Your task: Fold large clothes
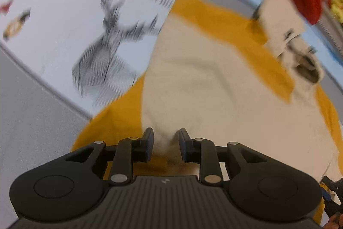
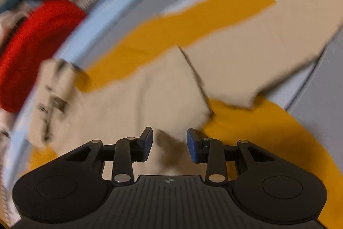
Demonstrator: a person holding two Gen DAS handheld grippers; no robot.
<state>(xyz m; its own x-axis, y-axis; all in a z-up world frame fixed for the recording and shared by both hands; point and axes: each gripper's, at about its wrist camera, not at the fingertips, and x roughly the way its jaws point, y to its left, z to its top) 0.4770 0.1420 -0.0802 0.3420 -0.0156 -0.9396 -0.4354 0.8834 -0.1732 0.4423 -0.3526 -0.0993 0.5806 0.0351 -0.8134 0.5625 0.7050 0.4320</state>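
The big tan & yellow shirt [image 1: 214,83] lay on the desk [image 1: 32,121], partly folded. Left tool [image 1: 165,144] & right tool [image 2: 169,145] hung above it, jaws apart, holding nothing. Next probably: grab an edge.

Legible text: none recorded. Dark printed marks are seen on the beige collar area of the garment [image 1: 287,35], and a dark streaked print on the white cloth [image 1: 103,53] left of the garment, all blurred beyond reading.
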